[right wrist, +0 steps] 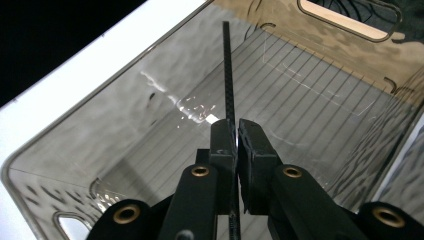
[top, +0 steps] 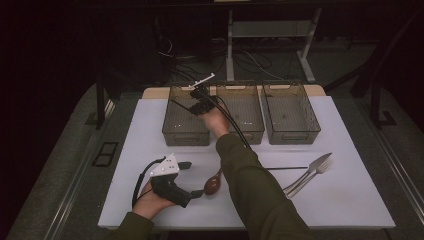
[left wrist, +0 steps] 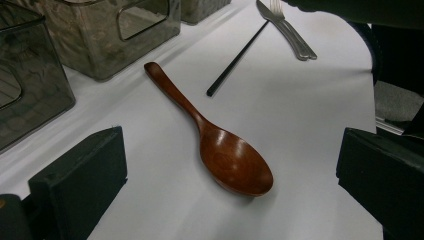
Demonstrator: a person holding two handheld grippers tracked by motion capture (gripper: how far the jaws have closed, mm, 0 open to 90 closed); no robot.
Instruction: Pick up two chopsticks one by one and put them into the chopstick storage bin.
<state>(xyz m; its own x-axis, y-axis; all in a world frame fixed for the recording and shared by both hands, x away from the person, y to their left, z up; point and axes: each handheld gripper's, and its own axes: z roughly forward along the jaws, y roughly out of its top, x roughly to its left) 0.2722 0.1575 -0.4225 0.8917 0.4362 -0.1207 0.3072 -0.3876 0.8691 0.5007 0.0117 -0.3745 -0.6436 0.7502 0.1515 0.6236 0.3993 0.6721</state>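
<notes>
The right hand-held gripper (right wrist: 235, 137) pinches a thin black chopstick (right wrist: 228, 70) over the leftmost bin (top: 172, 131) while the left hand-held gripper (left wrist: 230, 165) rests open by the wooden spoon (left wrist: 220, 145) on the desk (top: 150, 125), so a tilted release could leave it propped on the bin's rim

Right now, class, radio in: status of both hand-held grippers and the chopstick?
Right hand-held gripper shut on chopstick, over left bin. Left hand-held gripper open at wooden spoon. Nothing blocking.

Black chopstick (right wrist: 228, 70), brown spoon (left wrist: 220, 145)
</notes>
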